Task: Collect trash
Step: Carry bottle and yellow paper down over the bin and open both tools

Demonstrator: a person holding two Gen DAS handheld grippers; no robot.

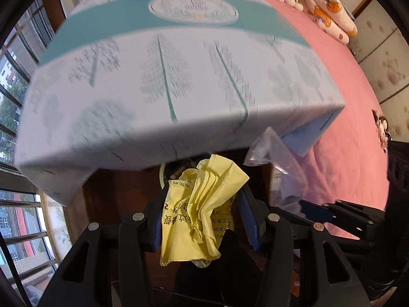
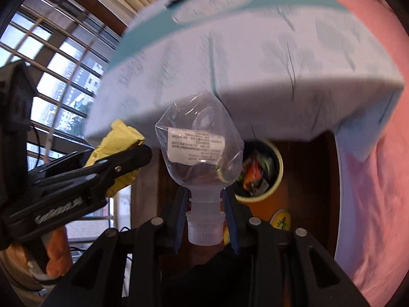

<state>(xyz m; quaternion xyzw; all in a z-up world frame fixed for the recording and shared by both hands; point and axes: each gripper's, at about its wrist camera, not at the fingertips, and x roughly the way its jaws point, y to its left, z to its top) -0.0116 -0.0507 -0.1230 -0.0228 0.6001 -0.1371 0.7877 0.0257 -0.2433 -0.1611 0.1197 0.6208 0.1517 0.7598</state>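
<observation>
A crumpled yellow paper [image 1: 204, 204] with printed characters is pinched between the blue pads of my left gripper [image 1: 204, 194], which is shut on it. My right gripper [image 2: 205, 199] is shut on the neck of a clear plastic bottle [image 2: 199, 143] that has a white label and a translucent cap. Both point steeply down, side by side, the left gripper [image 2: 127, 158] with the yellow paper [image 2: 120, 133] to the left of the bottle. Below stands a cream-rimmed trash bin [image 2: 255, 199] with colourful wrappers inside. In the left wrist view only its rim [image 1: 161, 176] peeks out behind the paper.
A table under a pale cloth with a teal band [image 1: 179, 76] overhangs the bin. A pink bed cover [image 2: 378, 179] lies to the right, barred windows [image 2: 64, 64] to the left. A yellow slipper [image 2: 281, 221] lies on the dark floor by the bin. A hand [image 2: 56, 250] holds the left gripper.
</observation>
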